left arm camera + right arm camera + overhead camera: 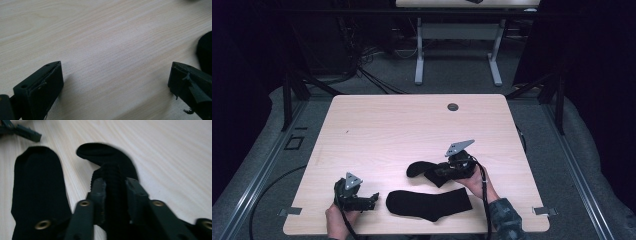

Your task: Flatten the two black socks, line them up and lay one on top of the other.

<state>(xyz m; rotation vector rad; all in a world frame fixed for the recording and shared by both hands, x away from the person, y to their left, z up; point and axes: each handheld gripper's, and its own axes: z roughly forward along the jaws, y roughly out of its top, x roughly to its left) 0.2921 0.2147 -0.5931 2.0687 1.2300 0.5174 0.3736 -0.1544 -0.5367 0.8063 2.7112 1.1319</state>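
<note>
R tool (113, 186) clamped on sock (110, 160)

Pale wood table (412, 125), round grommet (453, 107); second desk (457, 30) beyond.

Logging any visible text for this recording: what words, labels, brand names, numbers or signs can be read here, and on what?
None can be read.
The two black socks, one flat and one held in the right tongs, show no logo or lettering.
The wooden table is bare of print.
The left tongs show no marking.
</note>
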